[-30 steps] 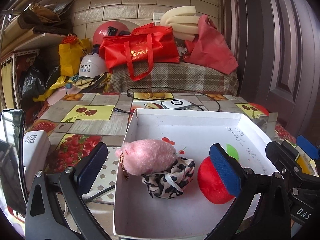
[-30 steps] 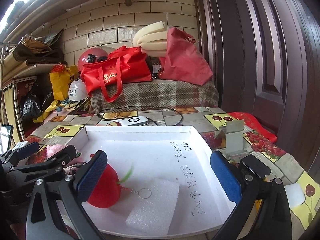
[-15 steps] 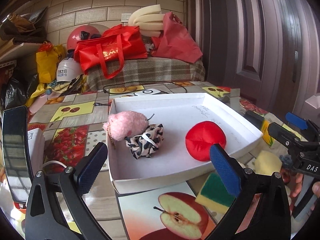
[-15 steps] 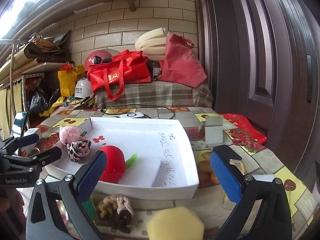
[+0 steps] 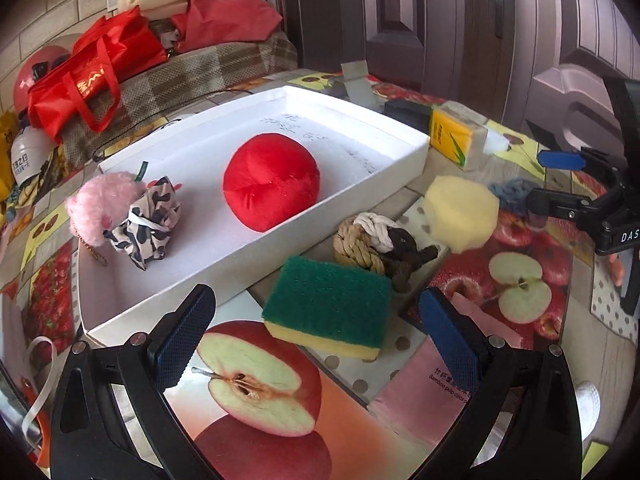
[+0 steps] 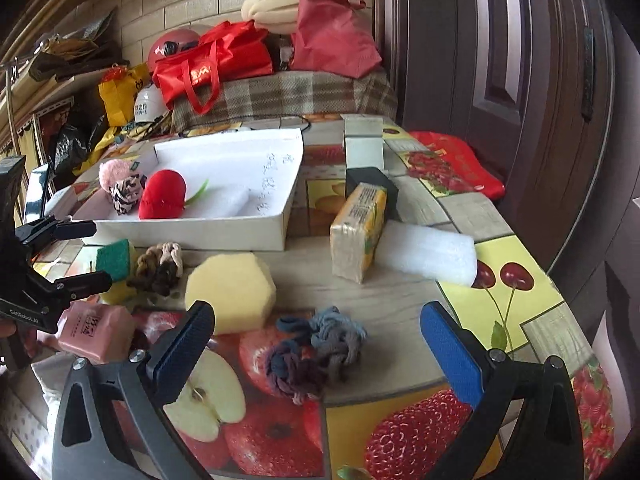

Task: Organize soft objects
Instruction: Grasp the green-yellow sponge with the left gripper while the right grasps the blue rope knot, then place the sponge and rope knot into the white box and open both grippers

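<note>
While both of your grippers are hanging wide apart and empty, the soft things are lying split between box and table.

Your left gripper [image 5: 316, 334] is hovering over the green-and-yellow sponge [image 5: 330, 306], which is sitting just outside the white box [image 5: 256, 248] beside the knotted rope toy [image 5: 376, 246] and the yellow foam block [image 5: 460, 212]. Inside the box you are seeing the red plush apple [image 5: 272, 186], the pink plush [image 5: 102, 208] and the spotted scrunchie [image 5: 150, 222]. Your right gripper [image 6: 318, 338] is hovering over the blue-grey rope knot [image 6: 320, 350] on the fruit-print tablecloth [image 6: 412, 436].
</note>
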Available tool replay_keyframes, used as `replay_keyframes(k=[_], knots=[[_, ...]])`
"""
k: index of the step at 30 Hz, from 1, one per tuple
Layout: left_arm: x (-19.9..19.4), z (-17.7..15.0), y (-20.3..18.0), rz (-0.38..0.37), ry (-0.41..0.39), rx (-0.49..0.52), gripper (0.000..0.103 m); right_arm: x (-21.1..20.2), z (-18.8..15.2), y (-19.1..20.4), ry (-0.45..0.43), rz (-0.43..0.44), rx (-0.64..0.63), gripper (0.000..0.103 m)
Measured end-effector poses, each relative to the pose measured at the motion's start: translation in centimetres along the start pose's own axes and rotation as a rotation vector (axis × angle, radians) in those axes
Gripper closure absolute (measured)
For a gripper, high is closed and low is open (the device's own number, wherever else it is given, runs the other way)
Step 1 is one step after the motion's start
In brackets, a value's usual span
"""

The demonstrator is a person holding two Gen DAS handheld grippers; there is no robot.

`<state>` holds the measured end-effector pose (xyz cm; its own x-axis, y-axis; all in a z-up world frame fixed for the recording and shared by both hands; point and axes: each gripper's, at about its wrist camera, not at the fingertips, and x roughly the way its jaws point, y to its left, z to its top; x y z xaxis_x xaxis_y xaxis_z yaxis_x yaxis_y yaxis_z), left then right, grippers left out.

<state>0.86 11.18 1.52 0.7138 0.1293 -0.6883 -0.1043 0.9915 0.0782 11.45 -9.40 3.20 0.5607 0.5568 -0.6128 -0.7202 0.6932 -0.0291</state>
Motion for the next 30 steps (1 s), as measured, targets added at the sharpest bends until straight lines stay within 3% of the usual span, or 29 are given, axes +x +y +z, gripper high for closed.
replay_keyframes(k=[4, 10, 13, 15, 17, 19, 21, 23, 25, 30], knots=[[0.9, 0.0, 0.3, -0.013, 0.046, -0.014, 0.001, 1.6, -0.3, 0.5, 0.09, -0.033, -0.023, 0.0], [1.9, -0.1, 0.9, -0.053, 0.1, -0.044, 0.012, 2.8, -0.5, -0.5, 0.165, -0.026, 0.02, 0.001], [2.1, -0.1, 1.3, -0.058, 0.112, -0.061, 0.021, 3.4, -0.6, -0.2, 0.201, -0.034, 0.0, 0.02], [2.1, -0.1, 1.4, -0.065, 0.109, -0.064, 0.028, 3.2, -0.6, 0.2, 0.195, -0.04, -0.024, 0.023], [2.1, -0.1, 1.1, -0.052, 0.107, -0.051, 0.04, 2.9, -0.6, 0.7, 0.182, -0.04, -0.049, 0.045], [1.9, -0.1, 0.8, -0.047, 0.097, -0.035, 0.046, 2.6, -0.5, 1.0, 0.168, -0.043, -0.07, 0.067], [1.6, -0.1, 0.9, -0.039, 0.084, -0.033, 0.047, 2.3, -0.5, 1.2, 0.153, -0.042, -0.08, 0.072], [0.8, -0.1, 1.1, -0.026, 0.044, -0.04, 0.048, 1.9, -0.4, 0.9, 0.129, -0.037, -0.068, 0.075], [-0.9, -0.3, 1.5, 0.011, -0.045, -0.059, 0.048, 1.1, -0.2, 0.3, 0.083, -0.031, -0.036, 0.075], [-7.6, -2.8, 3.8, 0.27, -0.386, -0.241, 0.047, -3.9, -0.4, -0.5, -0.208, -0.07, 0.038, 0.075]])
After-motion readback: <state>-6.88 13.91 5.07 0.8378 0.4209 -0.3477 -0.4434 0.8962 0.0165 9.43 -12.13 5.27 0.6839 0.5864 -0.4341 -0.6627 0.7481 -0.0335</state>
